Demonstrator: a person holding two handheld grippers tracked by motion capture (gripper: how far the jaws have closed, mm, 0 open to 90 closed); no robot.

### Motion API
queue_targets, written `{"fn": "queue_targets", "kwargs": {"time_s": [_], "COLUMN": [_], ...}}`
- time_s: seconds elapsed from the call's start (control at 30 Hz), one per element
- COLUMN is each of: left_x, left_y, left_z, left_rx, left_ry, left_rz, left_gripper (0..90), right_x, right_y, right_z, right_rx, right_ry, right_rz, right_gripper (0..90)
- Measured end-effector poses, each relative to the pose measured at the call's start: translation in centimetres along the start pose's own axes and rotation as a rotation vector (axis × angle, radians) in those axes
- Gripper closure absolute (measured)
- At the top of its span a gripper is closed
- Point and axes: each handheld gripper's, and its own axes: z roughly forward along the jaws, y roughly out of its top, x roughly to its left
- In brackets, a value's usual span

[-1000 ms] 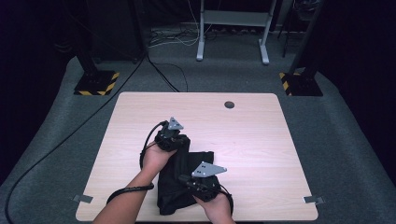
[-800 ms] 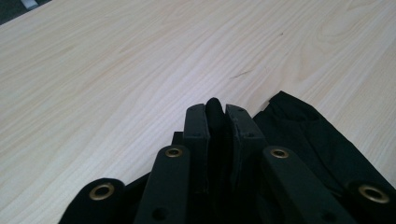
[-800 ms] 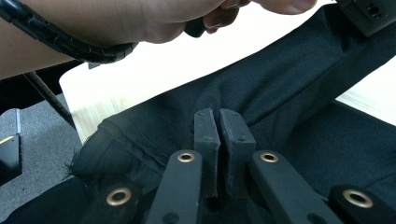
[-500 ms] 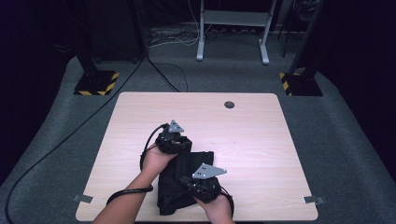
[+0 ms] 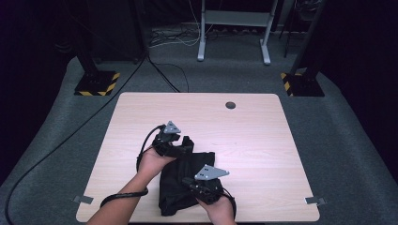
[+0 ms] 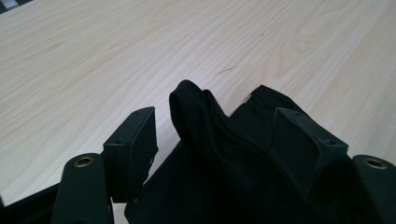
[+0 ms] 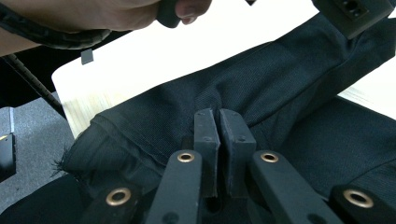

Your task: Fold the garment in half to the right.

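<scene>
A: While the left gripper [image 5: 180, 145] sits at the far edge of the black cloth [image 5: 187, 180], its jaws have just been opening. Left gripper view: both pads stand well apart, a raised fold of the cloth [image 6: 205, 130] between them, nearer the right-hand pad, no squeeze visible on it.

B: Noted. And the right gripper [image 5: 195, 183]?

A: Right gripper view: jaws brought tight together, pads almost meeting, tips against a ridge of the cloth [image 7: 196, 100]. Whether fabric is pinched between the pads, cannot tell; the tips hide it.

B: Where does the cloth lie?

A: On the wooden table [image 5: 263, 140], near side, slightly left of centre. Bunched and folded, dark heap; its near end reaches close to the table's front edge. Left gripper at its far-left corner, right gripper over its near-right part.

B: Hands?

A: Left hand [image 5: 152, 161] wraps its gripper's body, forearm coming in from below. Right hand [image 5: 218, 211] low at the front edge. Cables trail from both grippers.
</scene>
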Motion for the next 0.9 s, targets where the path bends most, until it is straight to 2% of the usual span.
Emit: {"fn": "queue_targets", "kwargs": {"time_s": [0.1,0.2,0.43,0.8,0.9], "left_x": [-0.3,-0.4,-0.5,-0.7,-0.9], "left_y": [-0.3,-0.9,-2.3,-4.8,-5.3], "left_z": [-0.5,-1.1,-2.3,-3.3,-3.5], "left_rx": [-0.002,-0.004,-0.008,-0.004,0.008], "left_ry": [-0.007,-0.024,-0.034,-0.059,-0.072], "left_rz": [0.008,0.004,-0.001,-0.007,0.004], "left_gripper": [27.9,27.6,26.4,26.9,27.0], "right_x": [-0.1,-0.1,-0.1,-0.1,-0.1], "right_y": [0.0,-0.1,-0.2,-0.4,-0.5], "right_z": [0.0,0.1,0.2,0.4,0.4], "right_rx": [-0.001,-0.002,0.000,0.009,0.010], "right_ry": [0.001,0.001,0.004,0.000,-0.002], "right_rz": [-0.001,-0.002,0.001,0.002,0.003], "right_gripper": [86.4,86.4,86.3,86.3,86.3]}}
